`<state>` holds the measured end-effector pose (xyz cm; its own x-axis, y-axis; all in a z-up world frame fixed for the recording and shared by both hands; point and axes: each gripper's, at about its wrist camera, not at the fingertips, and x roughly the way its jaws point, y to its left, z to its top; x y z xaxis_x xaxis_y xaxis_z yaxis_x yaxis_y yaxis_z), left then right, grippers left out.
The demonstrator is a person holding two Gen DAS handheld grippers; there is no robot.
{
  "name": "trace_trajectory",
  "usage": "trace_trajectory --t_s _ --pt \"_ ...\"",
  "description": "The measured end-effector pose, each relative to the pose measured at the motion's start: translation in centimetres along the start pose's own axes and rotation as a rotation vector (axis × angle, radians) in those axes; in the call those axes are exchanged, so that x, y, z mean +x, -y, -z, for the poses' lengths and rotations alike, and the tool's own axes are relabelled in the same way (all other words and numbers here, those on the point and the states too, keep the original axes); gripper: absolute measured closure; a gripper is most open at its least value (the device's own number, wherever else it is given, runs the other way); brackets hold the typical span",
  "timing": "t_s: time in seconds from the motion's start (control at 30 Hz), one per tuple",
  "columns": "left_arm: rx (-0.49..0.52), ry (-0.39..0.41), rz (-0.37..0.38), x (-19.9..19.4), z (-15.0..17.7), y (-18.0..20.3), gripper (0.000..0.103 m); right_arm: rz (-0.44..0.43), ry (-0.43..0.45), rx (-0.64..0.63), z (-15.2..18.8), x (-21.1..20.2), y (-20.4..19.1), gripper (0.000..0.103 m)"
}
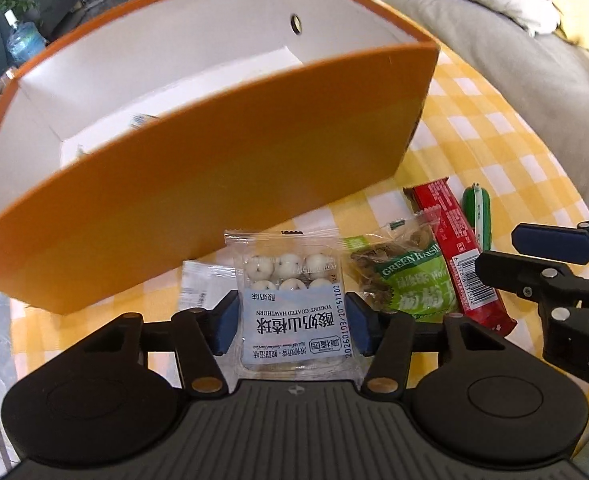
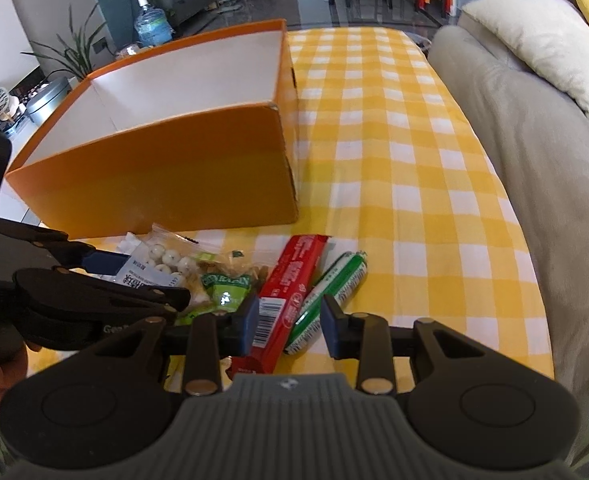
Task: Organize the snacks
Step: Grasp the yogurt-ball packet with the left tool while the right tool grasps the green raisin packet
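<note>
A clear pack of yogurt-coated hawthorn balls [image 1: 294, 300] lies on the checked cloth in front of the orange box [image 1: 214, 184]. My left gripper [image 1: 293, 324] is shut on it, a blue pad against each long edge. To its right lie a green raisin bag [image 1: 410, 280], a red bar [image 1: 454, 240] and a green sausage stick [image 1: 478, 212]. In the right wrist view my right gripper [image 2: 290, 324] hovers narrowly open over the near ends of the red bar [image 2: 294, 268] and the sausage stick [image 2: 334, 280]. The pads do not press on either.
The orange box [image 2: 166, 172] is open-topped with white walls, and a small packet [image 1: 140, 120] shows inside. A small white wrapper [image 1: 194, 284] lies left of the hawthorn pack. The yellow checked tablecloth [image 2: 394, 140] stretches away to the right. A grey sofa [image 2: 534, 160] with cushions borders the table.
</note>
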<state>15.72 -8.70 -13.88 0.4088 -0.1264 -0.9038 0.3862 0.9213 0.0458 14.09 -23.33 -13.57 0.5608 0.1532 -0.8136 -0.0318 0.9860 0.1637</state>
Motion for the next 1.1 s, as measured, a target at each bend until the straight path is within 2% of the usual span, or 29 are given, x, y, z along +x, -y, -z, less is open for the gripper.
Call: trace_trajectory --t_s 0.13,0.27,0.5,0.73,0.83,0.97,1.03,1.1 --pt "-0.038 0.028 -0.007 -2.1 0.5 -1.2 0.040 -0.033 0.020 -0.023 -0.1 -0.5 -0.8 0.071" --pt "-0.099 0.038 -0.010 -3.5 1.1 -2.6 0.040 -0.067 0.004 -0.064 -0.3 0.1 -2.3 0.072" --pt "-0.152 0.039 -0.012 -4.6 2.0 -4.1 0.040 -0.041 -0.031 -0.124 -0.9 1.8 -4.2 0.073" --pt "-0.179 0.047 0.002 -4.6 2.0 -4.8 0.040 -0.008 -0.030 -0.178 -0.7 2.9 -5.1 0.065" --pt "-0.188 0.047 0.008 -4.6 2.1 -4.9 0.040 -0.009 -0.060 -0.174 -0.3 3.7 -5.2 0.065" --pt "-0.186 0.044 0.007 -4.6 2.2 -4.9 0.040 0.000 -0.053 -0.185 0.0 4.2 -5.3 0.068" --pt "-0.187 0.043 0.009 -4.7 2.3 -4.8 0.040 0.007 -0.054 -0.182 0.0 4.4 -5.2 0.075" --pt "-0.186 0.046 0.009 -4.8 2.3 -4.7 0.040 -0.001 -0.057 -0.167 0.0 4.6 -5.0 0.075"
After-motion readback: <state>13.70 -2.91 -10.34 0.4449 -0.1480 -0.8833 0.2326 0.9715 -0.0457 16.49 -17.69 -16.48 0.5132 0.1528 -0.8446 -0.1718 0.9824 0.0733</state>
